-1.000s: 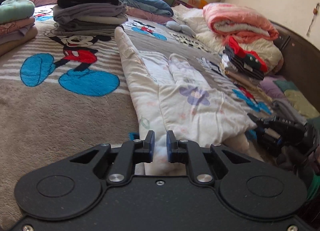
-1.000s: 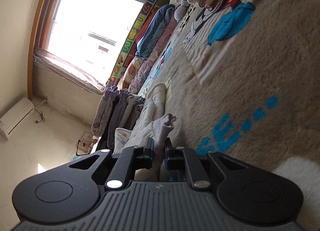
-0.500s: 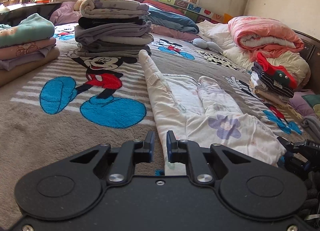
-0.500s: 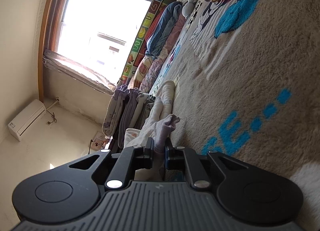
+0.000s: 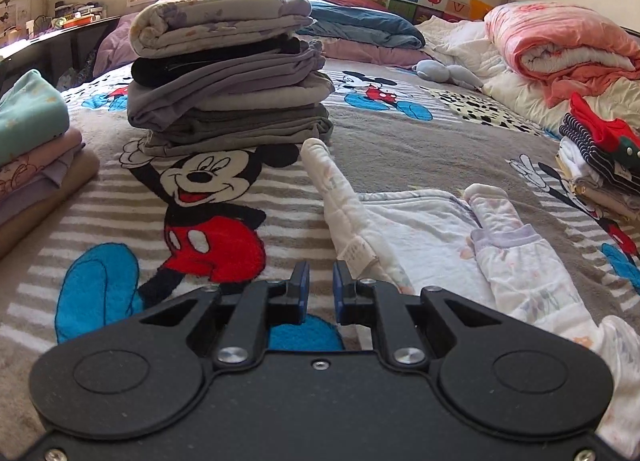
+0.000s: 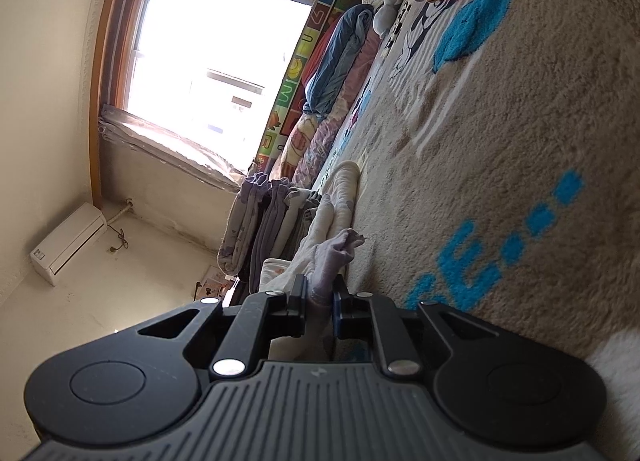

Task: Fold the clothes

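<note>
Right tongs pinching the white floral garment's cuff, left tongs hovering beside its folded edge

On the bed's grey-and-white striped Mickey Mouse fleece blanket (image 5: 248,197) the white quilted garment with pale lilac flower print (image 5: 420,237) lies flat from 12 to 4 o'clock of the left tongs (image 5: 319,285), whose blue-padded tips stand slightly apart with nothing between them, the garment's label edge just beside the right tip; at 11 o'clock a tall stack of folded grey, black and lilac clothes (image 5: 228,89) stands on the blanket, a smaller folded pile of teal, pink and tan clothes (image 5: 36,149) at 9 o'clock, and a rolled pink quilt (image 5: 560,49) at 2 o'clock; in the tilted right wrist view the right tongs (image 6: 319,297) are pressed onto the garment's lilac ribbed cuff (image 6: 340,249), which sticks out past the tips at 12 o'clock
</note>
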`<state>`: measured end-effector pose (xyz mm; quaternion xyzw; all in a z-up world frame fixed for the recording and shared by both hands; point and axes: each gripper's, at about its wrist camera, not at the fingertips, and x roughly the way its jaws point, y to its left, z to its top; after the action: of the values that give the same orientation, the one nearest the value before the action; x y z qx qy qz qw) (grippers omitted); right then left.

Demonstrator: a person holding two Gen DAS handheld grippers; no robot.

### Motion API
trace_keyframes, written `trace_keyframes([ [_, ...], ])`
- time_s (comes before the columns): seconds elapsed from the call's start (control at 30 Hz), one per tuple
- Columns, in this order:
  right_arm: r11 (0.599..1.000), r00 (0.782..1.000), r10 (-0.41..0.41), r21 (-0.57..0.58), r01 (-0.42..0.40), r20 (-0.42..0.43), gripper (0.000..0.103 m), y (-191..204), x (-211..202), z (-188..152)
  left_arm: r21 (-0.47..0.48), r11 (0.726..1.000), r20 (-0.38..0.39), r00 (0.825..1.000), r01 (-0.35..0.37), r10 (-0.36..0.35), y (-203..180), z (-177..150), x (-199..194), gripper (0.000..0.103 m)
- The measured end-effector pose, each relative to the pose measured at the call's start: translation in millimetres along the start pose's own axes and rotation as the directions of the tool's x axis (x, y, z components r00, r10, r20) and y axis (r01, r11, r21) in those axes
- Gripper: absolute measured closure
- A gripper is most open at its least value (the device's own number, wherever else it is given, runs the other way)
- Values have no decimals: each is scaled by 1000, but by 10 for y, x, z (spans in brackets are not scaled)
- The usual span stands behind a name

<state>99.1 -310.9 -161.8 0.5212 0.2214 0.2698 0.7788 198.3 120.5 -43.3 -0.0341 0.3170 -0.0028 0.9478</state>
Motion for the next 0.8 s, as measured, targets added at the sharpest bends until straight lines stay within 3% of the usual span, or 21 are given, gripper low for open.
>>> trace_keyframes([
  [0.1,1000,1000,12,2,-12,0,87,-10,-4,0,18,999,-14,999,-35,35,12,66,192,93],
  [0.3,999,999,40,10,-40,4,87,-45,-32,4,19,1000,13,1000,19,-19,-99,198,332,93],
  [0.4,999,999,47,11,-47,1,87,-50,-36,5,138,990,6,1000,7,-8,-319,217,421,93],
  [0.8,998,998,69,9,-68,-12,87,-46,-30,-5,323,946,-39,999,-16,30,-509,382,812,93],
])
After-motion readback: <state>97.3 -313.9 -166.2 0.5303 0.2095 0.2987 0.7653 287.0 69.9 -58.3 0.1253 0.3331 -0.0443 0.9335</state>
